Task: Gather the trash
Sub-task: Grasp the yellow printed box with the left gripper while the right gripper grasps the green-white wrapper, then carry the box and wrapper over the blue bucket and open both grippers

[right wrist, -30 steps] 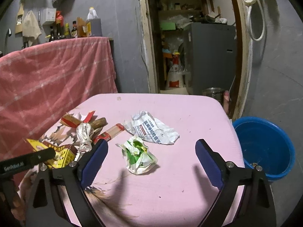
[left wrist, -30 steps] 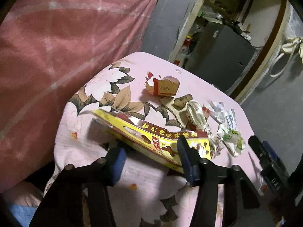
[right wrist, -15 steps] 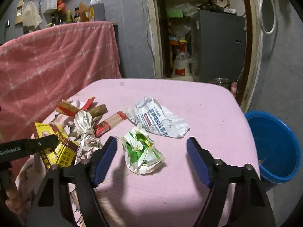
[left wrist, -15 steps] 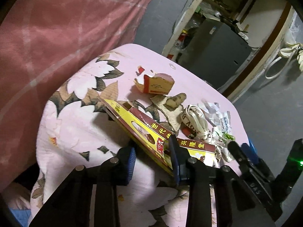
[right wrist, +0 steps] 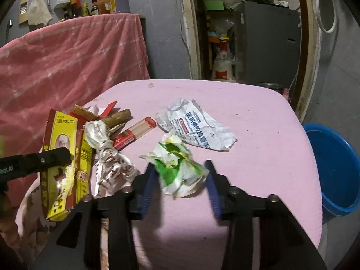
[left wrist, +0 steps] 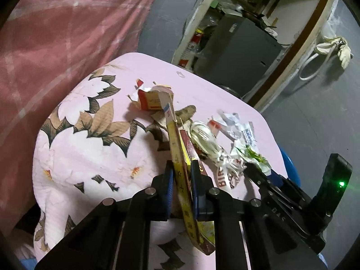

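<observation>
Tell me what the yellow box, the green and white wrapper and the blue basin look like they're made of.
Yellow box: printed glossy cardboard, flattened, with sharp creases. Green and white wrapper: probably thin plastic film, crumpled and slightly shiny, though coated paper is possible. Blue basin: likely moulded plastic, with a smooth even colour and a rolled rim.

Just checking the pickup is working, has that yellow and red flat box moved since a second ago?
Yes. The yellow and red box lay flat across the floral cloth; now it stands on edge, pinched by the left gripper, its far end toward the torn carton.
</observation>
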The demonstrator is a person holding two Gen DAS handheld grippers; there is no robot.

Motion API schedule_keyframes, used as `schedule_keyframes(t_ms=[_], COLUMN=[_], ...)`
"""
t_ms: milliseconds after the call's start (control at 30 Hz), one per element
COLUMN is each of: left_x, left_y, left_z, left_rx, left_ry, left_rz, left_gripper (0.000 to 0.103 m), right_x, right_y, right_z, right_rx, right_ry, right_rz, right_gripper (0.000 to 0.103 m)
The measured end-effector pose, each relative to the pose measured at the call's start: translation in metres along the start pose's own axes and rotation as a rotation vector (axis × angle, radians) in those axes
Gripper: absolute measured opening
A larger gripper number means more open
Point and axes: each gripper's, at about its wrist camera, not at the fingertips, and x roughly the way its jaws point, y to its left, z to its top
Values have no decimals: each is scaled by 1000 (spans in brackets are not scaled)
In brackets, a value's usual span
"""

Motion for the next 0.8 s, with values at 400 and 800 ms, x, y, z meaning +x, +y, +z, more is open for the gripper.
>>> schedule_keyframes(t_ms=[400, 800], left_x=[-16, -35], left_y=[-24, -59], left_z=[-10, -12], left_rx=[50, 132], left_ry=[-32, -102], left_rz=[4, -15], left_gripper=[9, 9], right_x=[-20, -68], right_y=[1, -7], right_z=[-7, -9], right_rx=[7, 35], right_ry=[-40, -157], right_rz=[19, -20], right_gripper=[11, 11])
